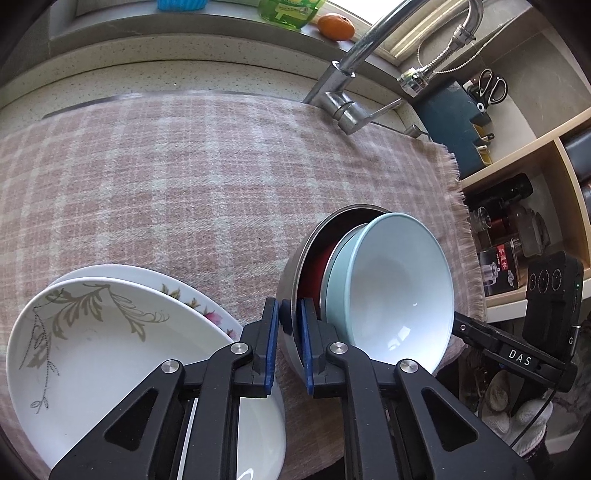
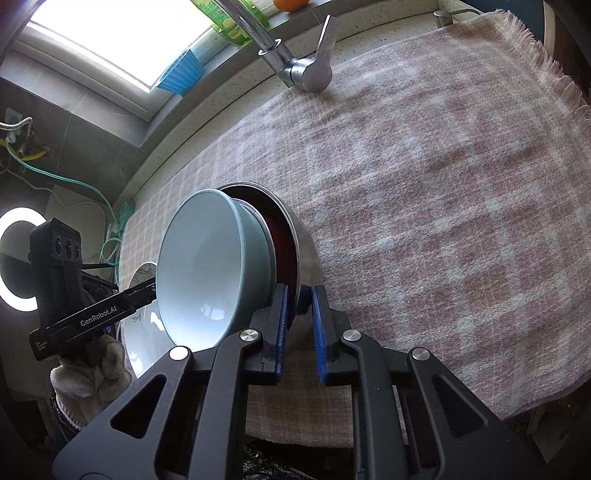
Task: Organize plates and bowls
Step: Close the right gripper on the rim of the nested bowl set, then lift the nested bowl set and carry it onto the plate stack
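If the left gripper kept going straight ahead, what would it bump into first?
Nothing new: the left gripper fingers already straddle the steel bowl rim, so it would push that bowl onward.

Tabletop (image 1: 66, 77): speckled stone, covered by a pink plaid cloth (image 1: 207, 177) with a fringed edge. Chrome faucet (image 1: 343, 99) beyond the fingers. Window sill (image 2: 207, 59) behind it: green bottle (image 1: 288, 11), orange (image 1: 335, 26), blue ribbed cup (image 2: 181, 75). Daylight through the window (image 2: 110, 33). Wooden shelving (image 1: 524, 162), ring light (image 2: 16, 258).

Glossy glazed bowl (image 1: 391, 288); brushed metal pot (image 2: 301, 254); rough cloth (image 1: 207, 177), probably wool.
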Motion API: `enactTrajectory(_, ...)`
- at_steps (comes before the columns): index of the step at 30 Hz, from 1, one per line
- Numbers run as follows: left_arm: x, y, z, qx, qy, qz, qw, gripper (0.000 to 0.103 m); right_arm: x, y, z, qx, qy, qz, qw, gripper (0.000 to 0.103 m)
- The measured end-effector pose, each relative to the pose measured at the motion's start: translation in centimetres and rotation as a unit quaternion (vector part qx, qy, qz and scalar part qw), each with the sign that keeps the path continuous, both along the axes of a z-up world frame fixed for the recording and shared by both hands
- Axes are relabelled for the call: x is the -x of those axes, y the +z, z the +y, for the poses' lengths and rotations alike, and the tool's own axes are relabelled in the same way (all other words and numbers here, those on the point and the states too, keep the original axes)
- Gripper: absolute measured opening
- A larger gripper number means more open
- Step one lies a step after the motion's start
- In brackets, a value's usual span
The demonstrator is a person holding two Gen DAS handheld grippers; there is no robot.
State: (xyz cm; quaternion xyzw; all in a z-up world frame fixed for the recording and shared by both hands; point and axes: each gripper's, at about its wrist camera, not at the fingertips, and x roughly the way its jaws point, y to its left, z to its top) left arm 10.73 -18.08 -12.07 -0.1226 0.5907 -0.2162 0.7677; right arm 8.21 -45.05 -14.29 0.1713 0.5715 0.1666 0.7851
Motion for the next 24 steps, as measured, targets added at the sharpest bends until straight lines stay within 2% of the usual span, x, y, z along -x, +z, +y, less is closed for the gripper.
enactTrajectory(7, 0.1, 0.8, -0.3, 0.001, -0.004, -0.011, 0.9999, 0.008, 0.0, 0.4, 0.1, 0.011, 0.004, -0.004, 1.000, 0.013)
enactTrajectory(15, 0.5, 2.2, 0.1, 0.005, -0.002, -0.028, 0.9996, 0.008, 0.3, 2.2, 0.5, 0.016, 0.013, -0.019, 1.000, 0.013)
enactTrajectory(24, 1.6, 4.8, 3.1, 0.013, 0.028, -0.053, 0.9981, 0.008, 0.8, 5.3, 3.9, 0.017, 0.050, -0.043, 0.998, 0.013)
